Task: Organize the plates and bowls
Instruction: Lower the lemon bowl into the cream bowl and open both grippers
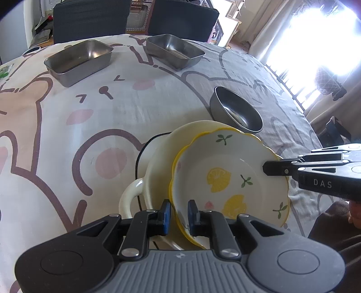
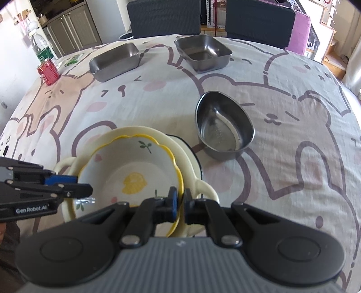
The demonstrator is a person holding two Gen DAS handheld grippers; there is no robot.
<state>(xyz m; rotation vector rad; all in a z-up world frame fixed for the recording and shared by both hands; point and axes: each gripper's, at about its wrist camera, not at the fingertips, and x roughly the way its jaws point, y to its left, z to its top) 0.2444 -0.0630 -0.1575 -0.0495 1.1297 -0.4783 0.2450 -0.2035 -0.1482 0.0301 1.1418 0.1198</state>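
A scalloped white plate with a yellow rim and lemon prints [image 1: 216, 171] [image 2: 133, 171] lies tilted over a cream two-handled dish [image 1: 158, 162] [image 2: 108, 135]. Whether it rests in the dish or hangs just above it I cannot tell. My left gripper [image 1: 179, 214] is shut on the plate's near left rim, its blue pads pinching the edge. My right gripper [image 2: 180, 201] is shut on the opposite rim and shows from the side in the left wrist view [image 1: 266, 169]. In the right wrist view the left gripper [image 2: 88, 189] comes in from the left. A thin black edge shows under the cream dish.
A round steel bowl [image 1: 237, 112] [image 2: 223, 130] stands just beyond the stack, to the right. Two rectangular steel trays [image 1: 79, 58] [image 1: 174, 50] [image 2: 115, 60] [image 2: 203, 53] sit at the far side of the cartoon-print tablecloth. A red can [image 2: 48, 72] and a bottle [image 2: 41, 49] stand far left; dark chairs [image 2: 164, 15] behind.
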